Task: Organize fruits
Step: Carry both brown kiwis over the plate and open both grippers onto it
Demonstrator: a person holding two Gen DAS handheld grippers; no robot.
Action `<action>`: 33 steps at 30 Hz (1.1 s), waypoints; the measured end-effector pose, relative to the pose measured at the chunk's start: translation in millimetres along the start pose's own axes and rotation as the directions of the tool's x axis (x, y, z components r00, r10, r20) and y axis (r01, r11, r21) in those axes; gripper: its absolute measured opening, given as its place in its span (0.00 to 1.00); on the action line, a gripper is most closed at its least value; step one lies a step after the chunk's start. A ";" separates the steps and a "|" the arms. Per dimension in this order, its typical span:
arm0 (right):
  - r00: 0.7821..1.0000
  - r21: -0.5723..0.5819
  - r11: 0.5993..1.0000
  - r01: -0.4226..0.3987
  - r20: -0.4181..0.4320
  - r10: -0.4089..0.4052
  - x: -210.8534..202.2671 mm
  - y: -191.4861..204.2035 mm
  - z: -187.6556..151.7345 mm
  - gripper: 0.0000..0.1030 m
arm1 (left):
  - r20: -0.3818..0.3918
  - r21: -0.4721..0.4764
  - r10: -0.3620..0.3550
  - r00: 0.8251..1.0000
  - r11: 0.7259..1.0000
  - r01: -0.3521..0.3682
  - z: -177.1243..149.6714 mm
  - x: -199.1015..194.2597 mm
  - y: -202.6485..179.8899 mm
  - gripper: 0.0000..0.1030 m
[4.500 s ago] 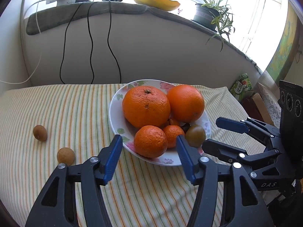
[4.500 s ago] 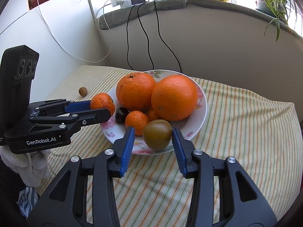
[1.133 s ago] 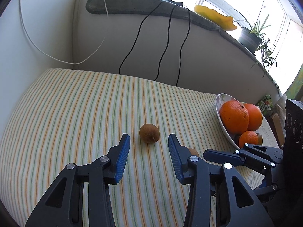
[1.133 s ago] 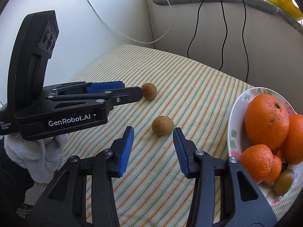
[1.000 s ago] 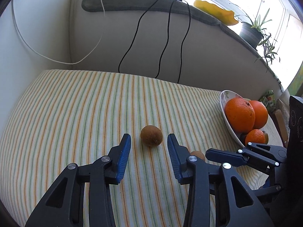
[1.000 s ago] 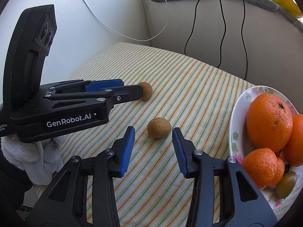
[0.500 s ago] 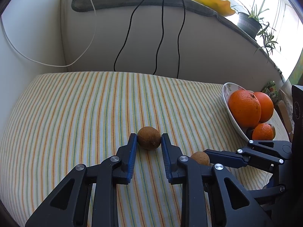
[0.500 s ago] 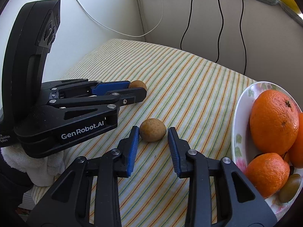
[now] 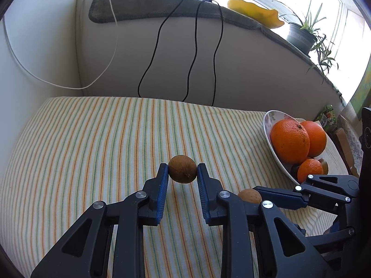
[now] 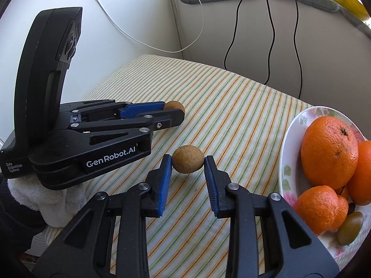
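On the striped cloth (image 9: 92, 150) lie two small brown fruits. My left gripper (image 9: 182, 170) is shut on the darker brown fruit (image 9: 182, 169), both blue pads pressing its sides. In the right wrist view this gripper (image 10: 176, 113) lies at the left, and that fruit (image 10: 175, 105) peeks out past its tips. My right gripper (image 10: 187, 162) is shut on the tan fruit (image 10: 188, 159), pads touching both sides. The tan fruit (image 9: 249, 195) also shows in the left wrist view, half hidden behind my left finger. A flowered plate (image 10: 285, 153) at the right holds oranges (image 10: 329, 150) and smaller fruits.
Black and white cables (image 9: 192, 58) hang down the wall behind the table. The sill above carries a pot plant (image 9: 301, 37) and a yellow dish (image 9: 255, 14). A white-gloved hand (image 10: 34, 199) holds the left gripper. A green packet (image 9: 327, 115) lies past the plate.
Both grippers left the plate and came over to the two loose fruits. In the last second both pairs of jaws narrowed from standing apart to touching their fruits.
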State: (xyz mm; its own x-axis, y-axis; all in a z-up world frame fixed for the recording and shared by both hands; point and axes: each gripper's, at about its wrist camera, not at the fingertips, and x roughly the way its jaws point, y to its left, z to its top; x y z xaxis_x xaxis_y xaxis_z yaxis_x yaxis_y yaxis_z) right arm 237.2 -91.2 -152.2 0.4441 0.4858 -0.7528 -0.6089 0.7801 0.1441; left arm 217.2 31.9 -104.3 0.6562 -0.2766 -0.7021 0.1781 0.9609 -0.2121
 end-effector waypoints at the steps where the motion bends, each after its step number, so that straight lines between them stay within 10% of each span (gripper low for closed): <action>1: 1.000 -0.004 1.000 0.000 0.006 0.000 -3.5 -0.2 0.6 0.29 | 0.004 0.001 -0.003 1.000 1.000 0.003 1.1 -1.5 -2.1 0.23; 33: 0.978 0.115 0.985 0.126 0.154 -0.143 -114.7 -135.2 9.4 0.29 | 0.041 0.140 -0.166 0.985 0.977 0.159 64.8 15.3 -123.4 0.23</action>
State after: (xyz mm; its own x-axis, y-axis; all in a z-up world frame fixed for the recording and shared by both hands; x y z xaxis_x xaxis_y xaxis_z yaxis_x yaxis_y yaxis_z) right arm 274.8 -248.7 -79.2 0.6229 0.4240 -0.6575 -0.4682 0.8753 0.1208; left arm 252.7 -89.9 -44.9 0.6473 -0.4313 -0.6285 0.3805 0.8973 -0.2238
